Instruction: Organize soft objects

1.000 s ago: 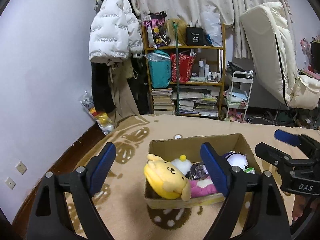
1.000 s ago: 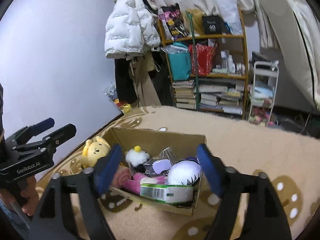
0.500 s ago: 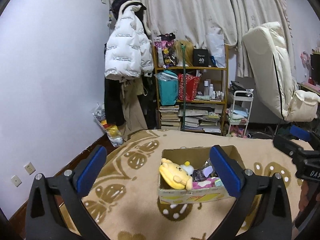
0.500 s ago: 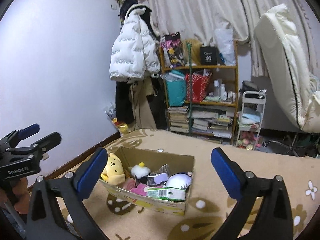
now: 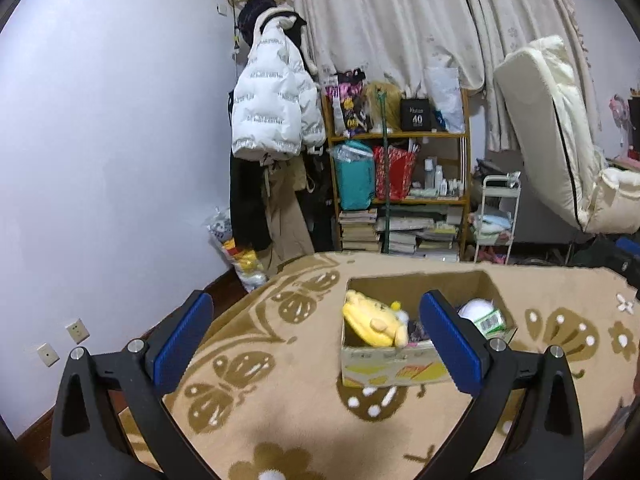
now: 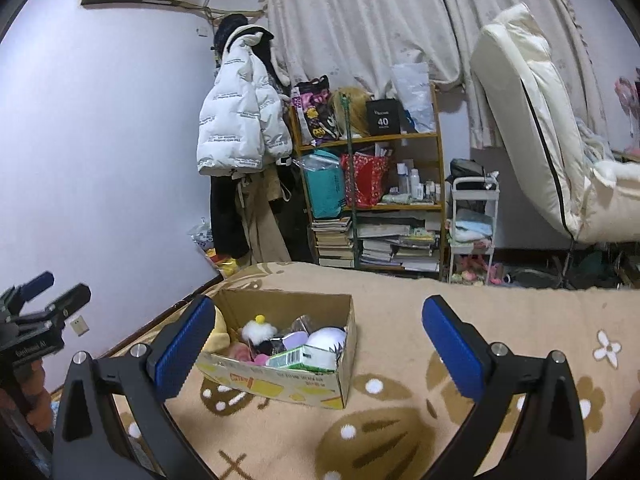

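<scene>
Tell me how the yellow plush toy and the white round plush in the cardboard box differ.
The yellow plush toy is bright yellow and long; the white round plush is white and dome-shaped. The yellow plush toy lies against the box's left end and hangs over the rim; the white round plush sits at the right end, behind a green-and-white carton. Both are soft toys in the same cardboard box.

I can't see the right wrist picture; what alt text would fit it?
An open hand-held gripper with nothing between its fingers faces a cardboard box of plush toys on a tan patterned blanket, with a cluttered bookshelf behind.
</scene>
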The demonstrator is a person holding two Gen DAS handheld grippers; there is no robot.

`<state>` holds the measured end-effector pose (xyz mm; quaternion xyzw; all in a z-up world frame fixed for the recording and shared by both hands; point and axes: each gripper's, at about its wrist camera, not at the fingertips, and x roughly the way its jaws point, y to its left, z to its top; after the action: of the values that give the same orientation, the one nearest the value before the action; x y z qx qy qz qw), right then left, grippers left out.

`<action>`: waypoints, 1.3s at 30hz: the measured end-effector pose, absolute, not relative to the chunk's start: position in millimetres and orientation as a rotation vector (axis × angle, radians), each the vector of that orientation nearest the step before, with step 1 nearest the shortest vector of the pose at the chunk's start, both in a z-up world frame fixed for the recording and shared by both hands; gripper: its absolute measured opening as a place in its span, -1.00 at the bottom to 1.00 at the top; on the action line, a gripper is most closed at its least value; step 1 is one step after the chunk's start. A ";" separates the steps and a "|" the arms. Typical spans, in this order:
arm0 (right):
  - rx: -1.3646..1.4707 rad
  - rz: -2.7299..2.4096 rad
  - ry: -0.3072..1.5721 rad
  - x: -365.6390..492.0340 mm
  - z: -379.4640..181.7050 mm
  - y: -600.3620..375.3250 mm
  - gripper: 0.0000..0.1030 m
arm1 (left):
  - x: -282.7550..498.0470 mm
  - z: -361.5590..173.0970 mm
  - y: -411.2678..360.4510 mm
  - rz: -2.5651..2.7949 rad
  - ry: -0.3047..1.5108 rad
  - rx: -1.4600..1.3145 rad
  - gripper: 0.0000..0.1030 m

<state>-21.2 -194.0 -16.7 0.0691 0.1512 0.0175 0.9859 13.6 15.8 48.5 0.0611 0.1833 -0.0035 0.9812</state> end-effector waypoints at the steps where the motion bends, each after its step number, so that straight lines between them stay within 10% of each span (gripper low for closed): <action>1: 0.140 0.031 0.307 -21.1 -18.7 -195.5 1.00 | 14.7 44.7 16.1 -0.010 0.379 0.126 0.98; 39: 0.080 0.010 0.399 -3.8 -57.0 -192.6 1.00 | 32.3 17.7 1.5 -0.031 0.442 0.173 0.98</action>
<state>-3.8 -192.6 -57.0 0.0398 0.1982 0.0049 0.9793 32.3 1.5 17.7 0.0859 0.2187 -0.0153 0.9719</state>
